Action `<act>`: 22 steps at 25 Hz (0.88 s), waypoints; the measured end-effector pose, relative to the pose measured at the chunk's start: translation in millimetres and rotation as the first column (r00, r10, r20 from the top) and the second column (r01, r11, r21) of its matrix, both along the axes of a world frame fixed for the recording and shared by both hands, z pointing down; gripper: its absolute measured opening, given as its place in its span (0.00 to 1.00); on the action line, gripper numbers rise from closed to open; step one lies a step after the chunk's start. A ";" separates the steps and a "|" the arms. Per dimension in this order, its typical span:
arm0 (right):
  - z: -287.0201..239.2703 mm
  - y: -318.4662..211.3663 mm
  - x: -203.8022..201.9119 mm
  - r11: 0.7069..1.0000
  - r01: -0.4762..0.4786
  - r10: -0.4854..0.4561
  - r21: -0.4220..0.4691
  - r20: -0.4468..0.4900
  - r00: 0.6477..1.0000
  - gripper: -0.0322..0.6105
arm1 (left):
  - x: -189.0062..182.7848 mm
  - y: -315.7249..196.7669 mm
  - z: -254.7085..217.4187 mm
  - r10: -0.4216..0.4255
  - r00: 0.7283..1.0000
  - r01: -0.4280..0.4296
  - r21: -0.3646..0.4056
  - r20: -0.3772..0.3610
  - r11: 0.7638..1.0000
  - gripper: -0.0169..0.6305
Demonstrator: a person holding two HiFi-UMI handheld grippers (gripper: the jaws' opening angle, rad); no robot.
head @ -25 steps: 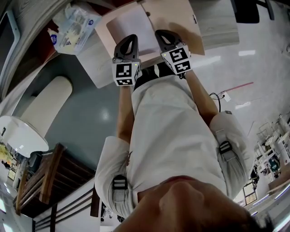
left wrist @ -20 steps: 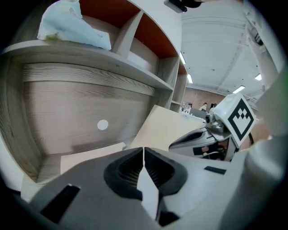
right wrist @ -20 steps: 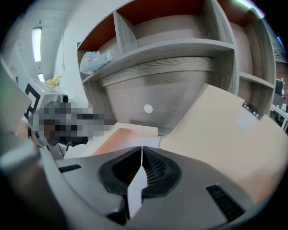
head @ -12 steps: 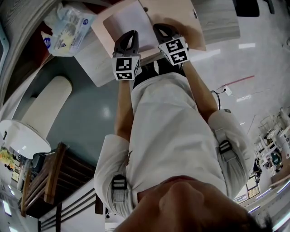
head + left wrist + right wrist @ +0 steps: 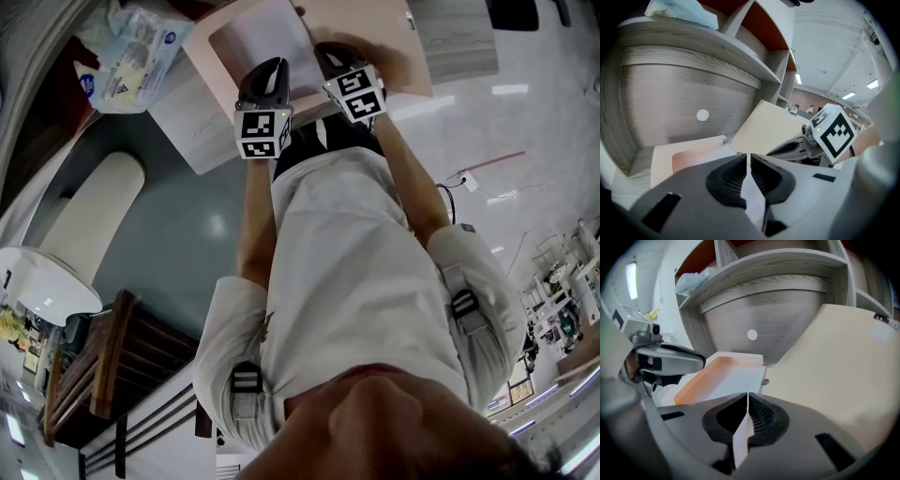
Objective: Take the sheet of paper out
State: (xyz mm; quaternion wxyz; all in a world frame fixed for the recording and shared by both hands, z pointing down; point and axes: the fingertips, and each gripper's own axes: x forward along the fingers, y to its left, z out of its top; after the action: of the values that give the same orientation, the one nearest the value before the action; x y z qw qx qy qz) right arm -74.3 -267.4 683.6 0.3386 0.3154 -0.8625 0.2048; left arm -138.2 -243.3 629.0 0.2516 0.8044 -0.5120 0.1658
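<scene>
The person's white-shirted torso (image 5: 347, 272) fills the head view and hides both hands; only bare forearms (image 5: 251, 216) reach out to the marker cubes (image 5: 261, 133). The left gripper (image 5: 748, 157) has its ribbed black pads (image 5: 729, 176) pinched on the near edge of the sheet of paper (image 5: 729, 380), a sliver of white showing between them; the right gripper (image 5: 746, 397) is clamped on that same edge, just beside the left one. The paper is thin and white, and lies in the left half of an open folder (image 5: 843, 366) of smooth tan card; the folder's right flap tilts up and is cut off by the frame. The folder rests on a desk (image 5: 202, 127) of pale grey wood grain; behind it a back panel (image 5: 670, 103) carries a small white round dot (image 5: 751, 335); on the shelf (image 5: 764, 263) above sits a crinkled plastic packet (image 5: 122, 61), partly out of view.
</scene>
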 end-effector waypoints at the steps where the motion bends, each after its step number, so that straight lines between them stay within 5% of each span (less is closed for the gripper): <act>1: 2.5 0.9 1.0 1.000 0.001 -0.001 -0.003 -0.005 1.000 0.09 | 0.7 1.1 1.2 -0.002 1.000 0.002 -0.004 -0.002 1.000 0.07; 22: 51.1 1.2 -6.6 0.997 0.007 -0.013 -0.082 -0.064 0.998 0.25 | 5.9 12.5 16.0 -0.010 1.000 0.009 -0.041 -0.012 0.999 0.07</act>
State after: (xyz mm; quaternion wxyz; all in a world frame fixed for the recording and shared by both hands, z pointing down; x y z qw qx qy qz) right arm -80.8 -266.1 734.7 0.3800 0.3035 -0.8436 0.2276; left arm -132.3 -230.8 645.0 0.2721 0.7976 -0.5108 0.1702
